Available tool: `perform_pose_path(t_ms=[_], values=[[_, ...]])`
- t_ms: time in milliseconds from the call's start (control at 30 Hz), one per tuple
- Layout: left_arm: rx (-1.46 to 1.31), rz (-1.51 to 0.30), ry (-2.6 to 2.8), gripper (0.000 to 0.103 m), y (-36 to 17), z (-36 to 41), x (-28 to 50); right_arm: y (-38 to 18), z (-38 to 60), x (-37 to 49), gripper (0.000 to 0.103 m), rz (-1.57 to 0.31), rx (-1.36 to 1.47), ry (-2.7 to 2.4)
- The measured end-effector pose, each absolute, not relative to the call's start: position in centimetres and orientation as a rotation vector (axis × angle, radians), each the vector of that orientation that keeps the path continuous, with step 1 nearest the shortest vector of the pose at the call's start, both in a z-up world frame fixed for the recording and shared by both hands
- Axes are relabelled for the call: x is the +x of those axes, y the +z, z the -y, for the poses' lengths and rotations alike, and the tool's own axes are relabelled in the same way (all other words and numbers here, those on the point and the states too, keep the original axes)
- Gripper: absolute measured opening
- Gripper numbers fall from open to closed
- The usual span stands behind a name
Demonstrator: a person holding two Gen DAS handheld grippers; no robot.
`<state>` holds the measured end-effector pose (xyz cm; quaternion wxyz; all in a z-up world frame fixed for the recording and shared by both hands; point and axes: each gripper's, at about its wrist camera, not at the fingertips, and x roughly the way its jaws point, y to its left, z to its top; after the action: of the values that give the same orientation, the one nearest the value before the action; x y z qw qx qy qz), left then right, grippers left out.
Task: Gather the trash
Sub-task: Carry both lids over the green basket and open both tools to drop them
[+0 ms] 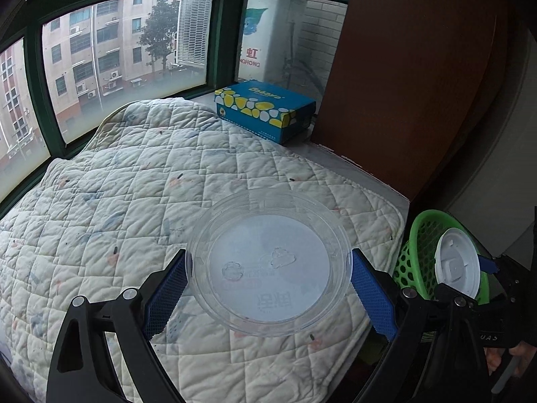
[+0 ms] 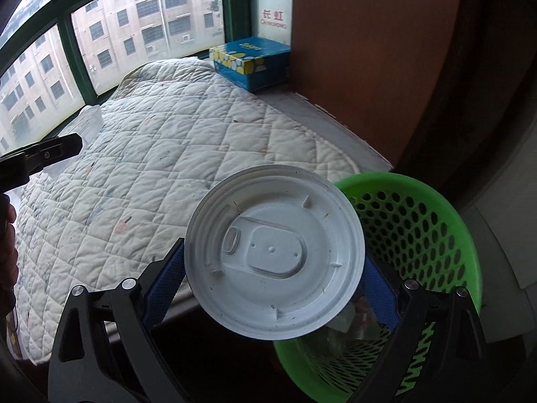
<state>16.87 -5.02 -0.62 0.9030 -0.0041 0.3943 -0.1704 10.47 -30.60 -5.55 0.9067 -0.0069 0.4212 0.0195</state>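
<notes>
My left gripper (image 1: pixel 268 263) is shut on a clear round plastic lid (image 1: pixel 268 262), held by its rim above the quilted pad (image 1: pixel 134 201). My right gripper (image 2: pixel 275 268) is shut on a white round plastic lid (image 2: pixel 275 255), held at the rim of the green mesh basket (image 2: pixel 419 221). The basket stands on the floor to the right of the pad and holds some trash at its bottom. In the left wrist view the white lid (image 1: pixel 458 263) and the basket (image 1: pixel 416 252) show at the right. The left gripper's finger (image 2: pixel 50 149) shows at the left of the right wrist view.
A blue and yellow box (image 1: pixel 265 109) sits on the window ledge at the far end of the pad. A brown wooden panel (image 1: pixel 402 84) stands to the right. Green-framed windows (image 1: pixel 134 60) run behind the pad.
</notes>
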Motion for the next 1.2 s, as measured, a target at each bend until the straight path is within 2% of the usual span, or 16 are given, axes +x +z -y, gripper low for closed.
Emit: perform_pose_path(t_ms=[567, 1200], values=[[0.046, -0.778, -0.464, 0.09, 1.7, 12.4, 15.9, -5.2, 39.8, 8.2, 0.094, -0.857, 0.078, -0.126], [0.112, -0.774, -0.573, 0.09, 2.0, 19.2, 13.7, -3.8, 43.2, 4.5, 0.097, -0.82, 0.091, -0.203]])
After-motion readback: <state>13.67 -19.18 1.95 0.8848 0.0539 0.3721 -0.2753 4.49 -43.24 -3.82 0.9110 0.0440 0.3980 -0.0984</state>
